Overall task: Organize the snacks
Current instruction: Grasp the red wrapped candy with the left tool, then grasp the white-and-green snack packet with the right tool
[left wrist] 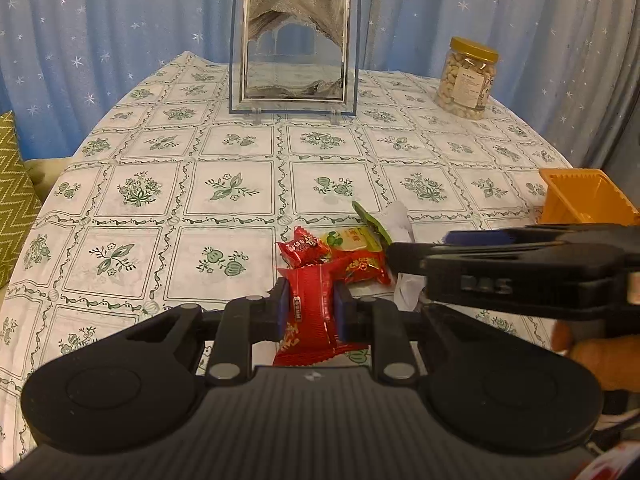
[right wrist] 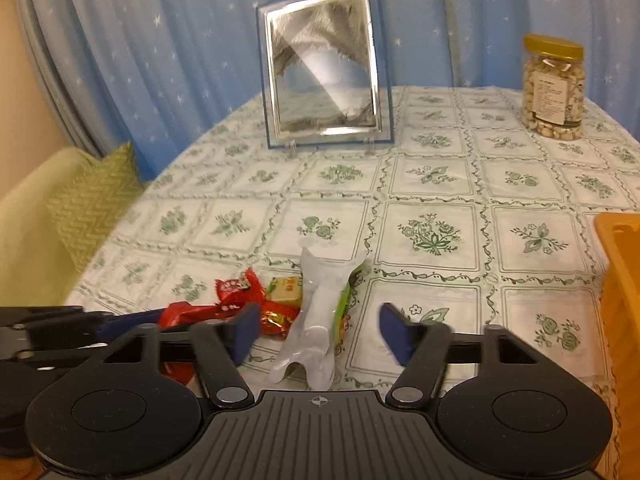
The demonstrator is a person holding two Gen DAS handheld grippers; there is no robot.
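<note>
My left gripper [left wrist: 310, 306] is shut on a long red snack packet [left wrist: 310, 312] just above the tablecloth. Beyond it lies a small pile: a red candy [left wrist: 300, 249], a red-and-gold packet [left wrist: 362, 268], a yellow-green packet [left wrist: 354, 238] and a white wrapper [left wrist: 402, 220]. My right gripper [right wrist: 314, 330] is open, its blue pads either side of the white wrapper [right wrist: 314, 320], which has a green packet [right wrist: 345, 300] against it. The right gripper shows from the side in the left wrist view [left wrist: 516, 268]. An orange basket [left wrist: 576, 200] stands at the right; it also shows in the right wrist view [right wrist: 622, 280].
A framed sand picture [left wrist: 294, 46] stands upright at the back middle of the floral tablecloth [left wrist: 160, 184]. A jar of nuts [left wrist: 468, 78] with a gold lid stands at the back right. A green zigzag cushion [right wrist: 96, 196] sits off the table's left edge. Blue star curtains hang behind.
</note>
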